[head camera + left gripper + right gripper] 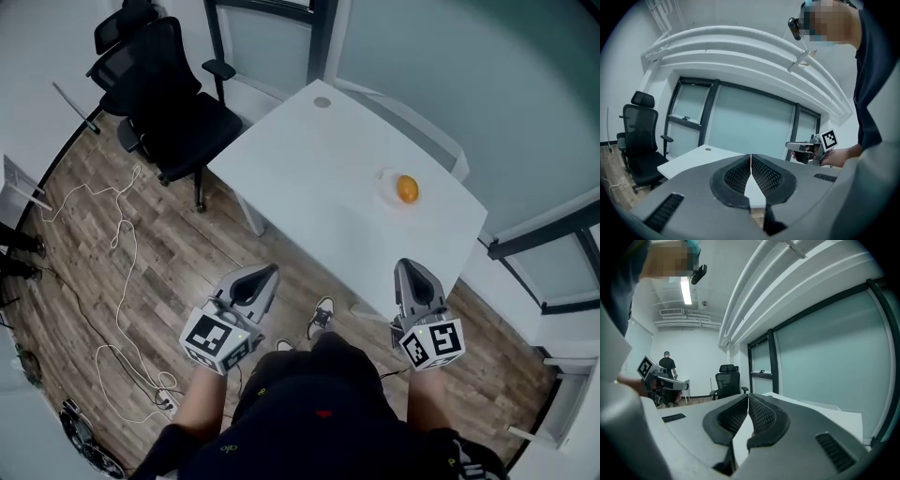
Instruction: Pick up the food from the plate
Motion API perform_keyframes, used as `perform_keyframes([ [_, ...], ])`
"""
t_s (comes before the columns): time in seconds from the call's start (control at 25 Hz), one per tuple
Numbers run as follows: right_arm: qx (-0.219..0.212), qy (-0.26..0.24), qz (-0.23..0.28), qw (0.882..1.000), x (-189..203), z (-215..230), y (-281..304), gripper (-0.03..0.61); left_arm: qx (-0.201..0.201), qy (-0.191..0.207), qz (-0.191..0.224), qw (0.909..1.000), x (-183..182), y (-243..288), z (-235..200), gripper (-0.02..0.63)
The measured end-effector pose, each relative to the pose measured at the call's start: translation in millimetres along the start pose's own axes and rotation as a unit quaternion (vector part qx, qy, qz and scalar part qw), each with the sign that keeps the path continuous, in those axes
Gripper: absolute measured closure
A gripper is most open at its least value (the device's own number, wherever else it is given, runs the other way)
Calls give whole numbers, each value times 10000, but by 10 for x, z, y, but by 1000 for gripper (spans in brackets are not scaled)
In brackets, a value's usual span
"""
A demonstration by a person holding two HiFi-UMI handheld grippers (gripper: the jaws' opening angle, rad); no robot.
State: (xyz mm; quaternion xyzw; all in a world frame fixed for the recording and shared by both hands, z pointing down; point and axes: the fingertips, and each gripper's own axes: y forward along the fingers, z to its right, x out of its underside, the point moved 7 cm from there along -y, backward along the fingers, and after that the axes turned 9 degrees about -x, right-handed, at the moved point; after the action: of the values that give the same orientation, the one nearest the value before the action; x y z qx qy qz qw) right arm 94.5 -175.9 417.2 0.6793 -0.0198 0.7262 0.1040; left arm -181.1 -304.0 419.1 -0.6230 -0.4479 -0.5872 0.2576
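An orange, rounded piece of food [407, 189] lies on a small pale plate [387, 182] near the right end of the white table [319, 178]. Both grippers hang low in front of the table's near edge, well short of the plate. My left gripper [270, 271] is shut with nothing between its jaws, and its own view shows the pads [751, 163] meeting on a thin line. My right gripper [406, 265] is shut and empty too, its pads [748, 405] pressed together. Neither gripper view shows the plate or the food.
A black office chair [164, 103] stands left of the table on the wood floor, with white cables [112, 234] trailing across it. Glass partition walls [450, 75] run behind the table. A person [669, 365] stands far off in the right gripper view.
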Motion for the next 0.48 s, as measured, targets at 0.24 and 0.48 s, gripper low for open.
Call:
perform_keyframes([
  [0.24,180,167,188,9995,-80,664,469,554,142,97,67,9998,-331,804,-223,591],
  [0.48,484,175,116,9986,-139,1549,656,554,256,265,-47,9993,-600,1808,-246,591],
])
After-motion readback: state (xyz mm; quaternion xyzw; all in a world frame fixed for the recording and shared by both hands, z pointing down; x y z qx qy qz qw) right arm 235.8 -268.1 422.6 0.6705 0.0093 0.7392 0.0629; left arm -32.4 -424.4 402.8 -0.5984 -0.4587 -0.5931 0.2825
